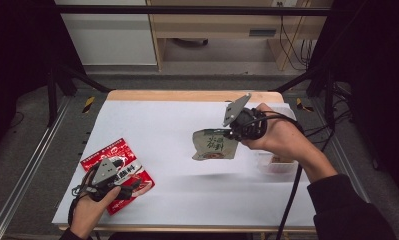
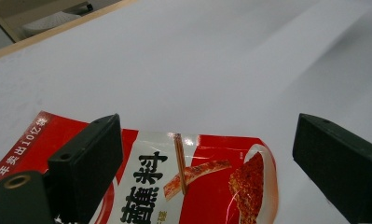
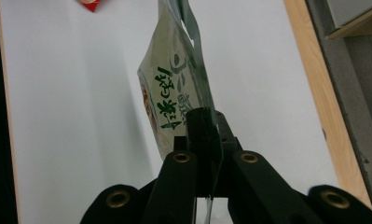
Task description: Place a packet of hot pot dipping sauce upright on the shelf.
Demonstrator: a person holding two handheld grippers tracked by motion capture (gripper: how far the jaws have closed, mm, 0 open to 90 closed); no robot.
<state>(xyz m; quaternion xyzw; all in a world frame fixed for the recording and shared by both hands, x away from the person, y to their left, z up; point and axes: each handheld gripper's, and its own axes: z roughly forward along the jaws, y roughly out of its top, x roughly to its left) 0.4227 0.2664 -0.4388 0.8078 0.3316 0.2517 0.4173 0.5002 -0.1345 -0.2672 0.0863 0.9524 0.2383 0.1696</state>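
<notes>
A red seasoning packet (image 1: 118, 165) lies flat on the white table cover (image 1: 177, 120) at the front left. My left gripper (image 1: 132, 186) rests over its near end, held by a hand. In the left gripper view the jaws of the left gripper (image 2: 211, 154) stand wide open above the red packet (image 2: 197, 186), with nothing between them. A pale green packet (image 1: 214, 145) hangs in the air over the table's middle right. My right gripper (image 1: 233, 132) is shut on its right edge. In the right gripper view the right gripper (image 3: 204, 126) pinches the green packet (image 3: 172, 88) edge-on.
A small clear plastic tub (image 1: 276, 164) with something reddish in it sits under the right hand near the table's right edge. The wooden table edge (image 3: 314, 88) runs along the far side. Dark frame rails flank the table.
</notes>
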